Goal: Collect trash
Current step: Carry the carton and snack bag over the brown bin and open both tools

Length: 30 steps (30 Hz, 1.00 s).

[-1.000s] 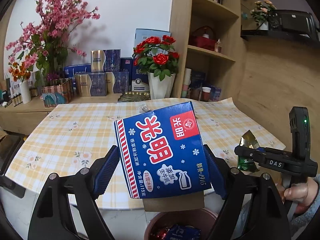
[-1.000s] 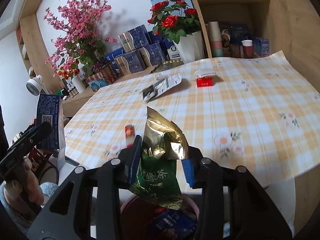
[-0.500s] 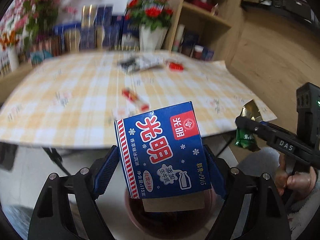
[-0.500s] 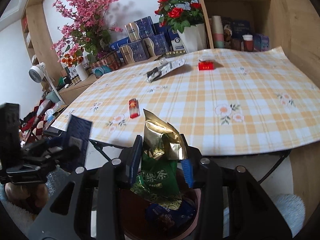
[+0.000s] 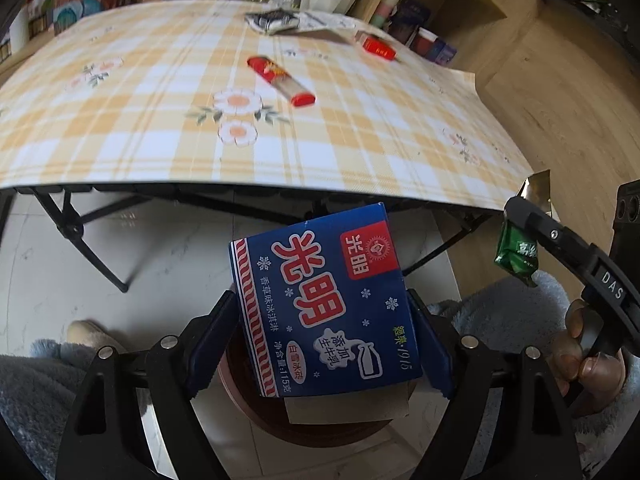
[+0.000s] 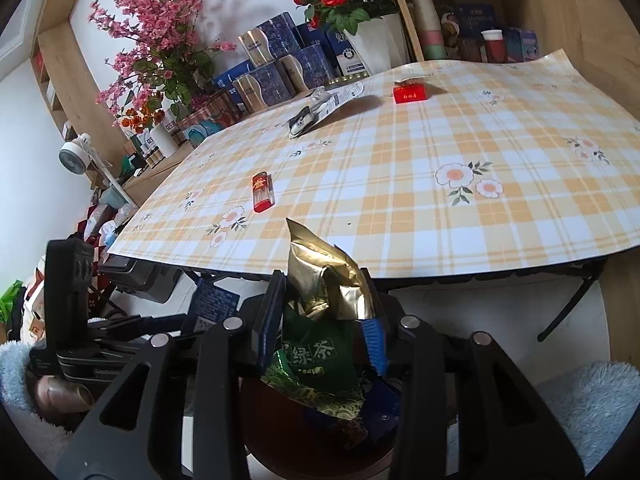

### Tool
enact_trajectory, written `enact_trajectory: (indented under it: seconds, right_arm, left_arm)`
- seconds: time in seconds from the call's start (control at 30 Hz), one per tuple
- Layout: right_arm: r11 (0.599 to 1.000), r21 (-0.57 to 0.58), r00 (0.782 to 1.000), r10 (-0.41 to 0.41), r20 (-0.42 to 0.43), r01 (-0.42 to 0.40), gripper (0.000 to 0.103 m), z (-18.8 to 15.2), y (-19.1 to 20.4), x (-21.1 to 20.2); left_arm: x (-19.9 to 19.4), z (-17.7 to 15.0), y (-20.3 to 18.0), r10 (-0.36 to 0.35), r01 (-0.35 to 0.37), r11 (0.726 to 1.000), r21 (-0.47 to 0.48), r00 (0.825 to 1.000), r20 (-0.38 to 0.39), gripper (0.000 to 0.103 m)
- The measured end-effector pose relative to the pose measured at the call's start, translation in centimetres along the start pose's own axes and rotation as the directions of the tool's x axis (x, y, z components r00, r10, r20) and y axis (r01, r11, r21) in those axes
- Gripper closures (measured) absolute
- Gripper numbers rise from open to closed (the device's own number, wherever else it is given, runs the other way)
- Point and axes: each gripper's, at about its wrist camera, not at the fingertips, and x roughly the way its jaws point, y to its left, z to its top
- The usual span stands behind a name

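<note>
My left gripper (image 5: 322, 332) is shut on a blue ice cream carton (image 5: 324, 300) and holds it just above a brown round bin (image 5: 320, 420) on the floor. My right gripper (image 6: 324, 320) is shut on a green and gold tea packet (image 6: 320, 320) over the same bin (image 6: 312, 440), which holds other wrappers. The right gripper with the packet (image 5: 516, 248) shows at the right of the left wrist view. On the checked table (image 6: 400, 184) lie a red lighter (image 6: 262, 192), a red box (image 6: 408, 93) and a grey foil wrapper (image 6: 324, 108).
The table's front edge (image 5: 280, 184) and its black folding legs (image 5: 80, 232) stand just beyond the bin. Flower pots, blue boxes and wooden shelves (image 6: 460, 20) line the far side. A small white fan (image 6: 76, 156) stands at the left.
Both grippers have come down from table height to below the table's edge, over the bin. Each still holds its item.
</note>
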Motion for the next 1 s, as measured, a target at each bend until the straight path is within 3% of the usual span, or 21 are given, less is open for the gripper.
enact_trajectory:
  seconds: [0.23,0.43,0.5,0.6,0.7,1.0]
  right_arm:
    - [1.0,-0.008,1.0,0.009,-0.019,-0.009,0.064,-0.1,0.2,0.4]
    - [1.0,-0.013,0.998,0.017,-0.052,-0.018,0.064,-0.2,0.3,1.2]
    - [1.0,-0.014,0.998,0.021,-0.062,-0.021,0.064,-0.2,0.3,1.4]
    - [0.999,-0.021,0.995,0.04,-0.089,-0.042,0.064,-0.4,0.5,1.9]
    - [0.998,-0.04,0.992,0.038,-0.118,-0.043,0.064,-0.6,0.9,2.5]
    - [0.995,-0.096,0.982,0.013,-0.186,-0.032,0.064,-1.3,2.0,3.9]
  left_arm:
    - [0.5,-0.1,0.1,-0.013,0.013,1.0,-0.002,1.0,-0.026,0.021]
    - [-0.4,0.1,0.6,-0.013,0.014,1.0,-0.022,1.0,0.011,0.013]
    - [-1.1,0.1,0.7,0.026,-0.024,0.999,-0.028,0.998,0.055,0.013]
    - [-3.2,0.5,1.0,0.118,-0.111,0.993,-0.049,0.978,0.172,0.008]
    - [-5.0,0.7,1.7,0.207,-0.189,0.978,-0.092,0.941,0.269,0.006]
    - [-6.6,0.8,2.7,0.331,-0.307,0.944,-0.124,0.875,0.354,0.006]
